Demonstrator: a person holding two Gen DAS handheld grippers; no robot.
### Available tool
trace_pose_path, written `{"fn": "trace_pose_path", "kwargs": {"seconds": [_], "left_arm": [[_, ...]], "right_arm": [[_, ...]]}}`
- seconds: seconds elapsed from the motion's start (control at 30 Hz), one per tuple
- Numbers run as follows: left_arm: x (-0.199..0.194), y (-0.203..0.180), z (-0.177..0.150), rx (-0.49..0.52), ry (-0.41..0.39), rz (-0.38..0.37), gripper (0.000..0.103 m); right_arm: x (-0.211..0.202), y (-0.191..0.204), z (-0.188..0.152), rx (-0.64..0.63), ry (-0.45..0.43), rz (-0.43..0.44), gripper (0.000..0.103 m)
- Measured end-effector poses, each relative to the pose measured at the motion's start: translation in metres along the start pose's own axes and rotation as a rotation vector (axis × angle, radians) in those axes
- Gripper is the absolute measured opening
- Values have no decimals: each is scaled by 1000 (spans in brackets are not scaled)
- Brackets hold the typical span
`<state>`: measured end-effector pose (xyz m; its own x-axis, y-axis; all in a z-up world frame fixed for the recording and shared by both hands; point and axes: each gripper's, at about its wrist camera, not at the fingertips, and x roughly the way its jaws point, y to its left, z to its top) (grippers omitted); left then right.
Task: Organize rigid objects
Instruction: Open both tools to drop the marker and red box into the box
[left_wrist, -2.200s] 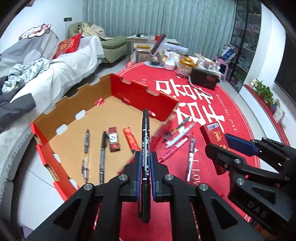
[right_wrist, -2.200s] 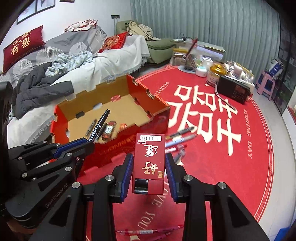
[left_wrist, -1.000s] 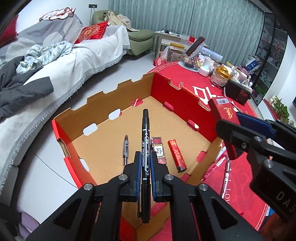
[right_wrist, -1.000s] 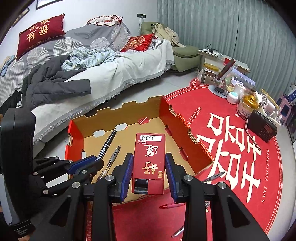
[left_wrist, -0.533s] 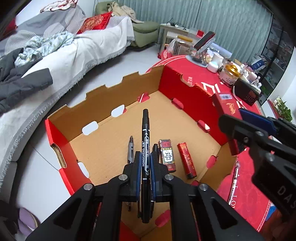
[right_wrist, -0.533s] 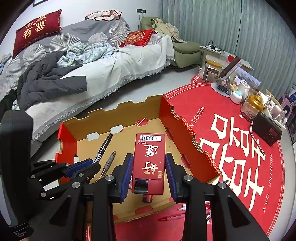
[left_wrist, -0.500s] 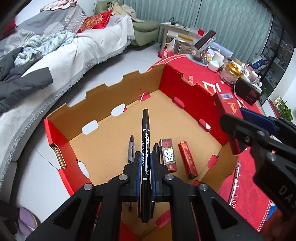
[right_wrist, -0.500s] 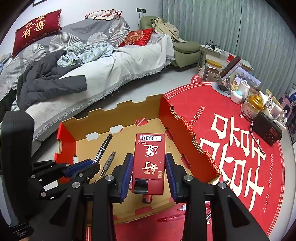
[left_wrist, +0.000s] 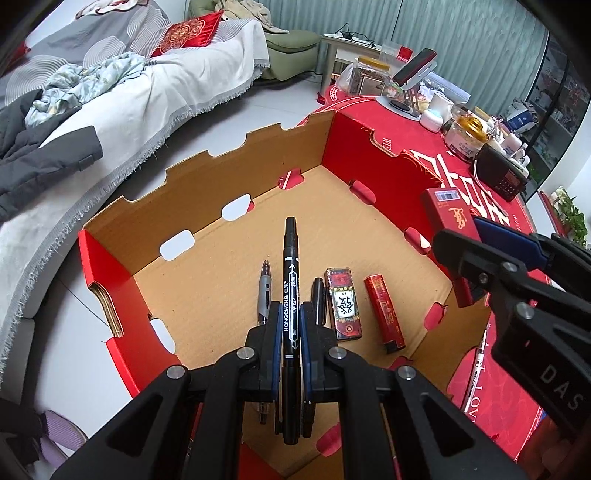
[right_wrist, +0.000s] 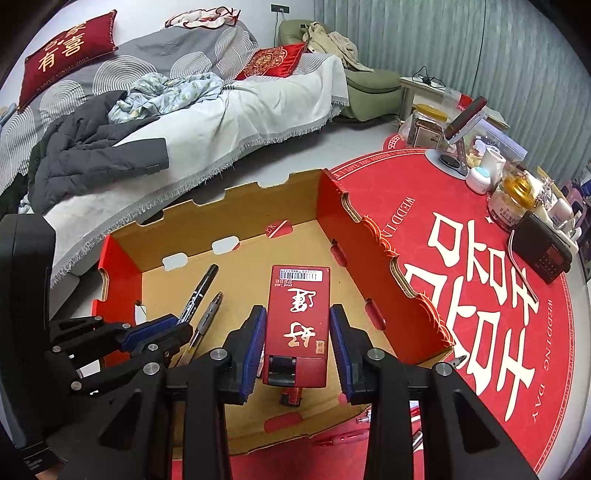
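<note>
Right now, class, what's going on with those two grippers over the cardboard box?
A person is sorting small items into the red cardboard tray. The left gripper is shut on a black marker; the right gripper clamps a red box with gold characters. Both hover above the tray, where a grey pen, a small patterned box and a red lighter lie.

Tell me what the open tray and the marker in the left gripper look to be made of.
Tray: seemingly corrugated cardboard, matte brown inside, printed red outside; fluted layers show at a cut edge.
Marker clamped in the left gripper: probably plastic, smooth black barrel with a slight sheen and white printed lettering.
</note>
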<state>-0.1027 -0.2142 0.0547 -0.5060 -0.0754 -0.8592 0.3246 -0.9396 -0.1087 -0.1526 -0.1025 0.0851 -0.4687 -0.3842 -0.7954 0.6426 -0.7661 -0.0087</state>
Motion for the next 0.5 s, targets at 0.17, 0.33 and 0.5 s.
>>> {"fn": "trace_pose_path", "kwargs": {"seconds": [0.17, 0.33, 0.5], "left_arm": [[2, 2, -1, -4, 4, 6, 9], [8, 3, 0, -9, 31, 15, 10], [9, 6, -2, -24, 33, 25, 13]], "right_arm": [[4, -1, 0, 3, 12, 1, 36], [8, -6, 2, 34, 24, 7, 36], [7, -9, 1, 37, 21, -7, 36]]}}
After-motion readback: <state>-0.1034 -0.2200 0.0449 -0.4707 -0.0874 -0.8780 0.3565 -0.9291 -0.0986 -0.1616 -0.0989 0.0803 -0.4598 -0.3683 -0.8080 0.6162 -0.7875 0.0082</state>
